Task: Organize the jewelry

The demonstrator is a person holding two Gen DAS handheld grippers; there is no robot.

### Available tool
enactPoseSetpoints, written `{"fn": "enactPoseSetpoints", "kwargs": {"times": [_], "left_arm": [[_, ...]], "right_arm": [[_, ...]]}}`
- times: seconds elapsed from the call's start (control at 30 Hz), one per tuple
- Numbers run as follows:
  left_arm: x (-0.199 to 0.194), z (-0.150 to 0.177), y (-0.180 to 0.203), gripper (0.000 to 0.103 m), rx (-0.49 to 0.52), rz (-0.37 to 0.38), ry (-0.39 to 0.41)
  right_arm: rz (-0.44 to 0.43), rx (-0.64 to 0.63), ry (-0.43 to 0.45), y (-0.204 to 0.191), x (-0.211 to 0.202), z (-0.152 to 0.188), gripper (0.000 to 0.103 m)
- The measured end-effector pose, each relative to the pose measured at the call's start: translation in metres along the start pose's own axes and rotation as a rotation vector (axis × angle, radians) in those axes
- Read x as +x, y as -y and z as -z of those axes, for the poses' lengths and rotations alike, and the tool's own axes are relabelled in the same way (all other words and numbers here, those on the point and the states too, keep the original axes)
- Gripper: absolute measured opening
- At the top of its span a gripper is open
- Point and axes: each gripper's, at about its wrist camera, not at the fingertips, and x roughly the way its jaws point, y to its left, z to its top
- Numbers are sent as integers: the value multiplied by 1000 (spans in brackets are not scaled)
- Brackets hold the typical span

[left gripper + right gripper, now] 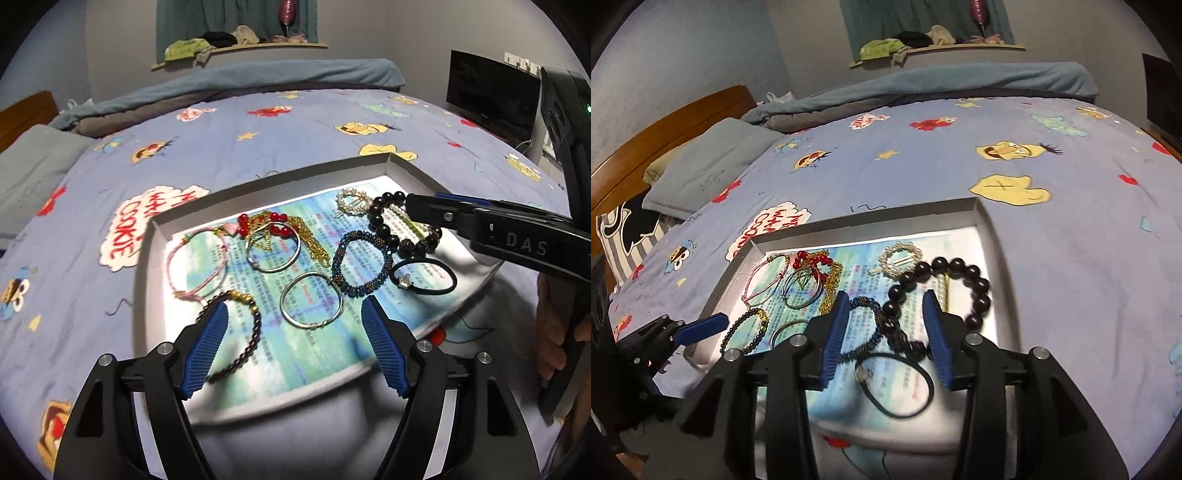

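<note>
A shallow grey tray (159, 236) lined with a printed sheet lies on a blue cartoon-print bedspread (258, 125), and all the jewelry sits inside it. The left gripper (295, 347) hovers over the tray's near edge with its blue pads spread wide and nothing between them; a dark beaded bracelet with a gold section (236, 332) lies just beside its left pad, and a silver bangle (312, 301) lies just beyond the gap. The right gripper (884, 339) stands partly spread over the tray's right side, gripping nothing; under its gap lie a large black bead bracelet (975, 280), a blue beaded bracelet (875, 314) and a black hair tie (905, 384). At the far left are a pink cord bracelet (195, 262), red beads (258, 223) and a gold chain (314, 236); a pearl clip (351, 203) lies far right
</note>
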Motion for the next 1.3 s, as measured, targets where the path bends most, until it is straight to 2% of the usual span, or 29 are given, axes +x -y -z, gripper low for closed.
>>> {"fn": "enactPoseSetpoints", "kwargs": {"times": [0.07, 0.27, 0.43, 0.63, 0.73, 0.9, 0.97, 1.1, 1.3], "left_arm": [[-9, 1, -2, 77, -14, -2, 8], [-52, 4, -9, 80, -65, -22, 44], [-92, 8, -11, 80, -71, -41, 75], [-139, 18, -9, 91, -61, -79, 133], [-155, 28, -10, 92, -85, -83, 145], [-168, 50, -12, 95, -137, -79, 153], [-168, 57, -14, 96, -159, -76, 154], [-162, 71, -17, 96, -178, -74, 158], [-147, 75, -10, 97, -123, -149, 156]], "right_arm": [[4, 3, 2, -1, -10, 1, 43], [2, -2, 44, -10, -66, 6, 60], [14, -43, 67, -25, -110, 12, 65], [15, -82, 103, -43, -154, 20, 74], [6, -91, 116, -50, -170, 31, 81], [19, -101, 139, -56, -183, 50, 95], [25, -97, 160, -56, -185, 59, 97], [41, -93, 176, -53, -176, 75, 97], [94, -139, 189, -52, -160, 89, 97]]}}
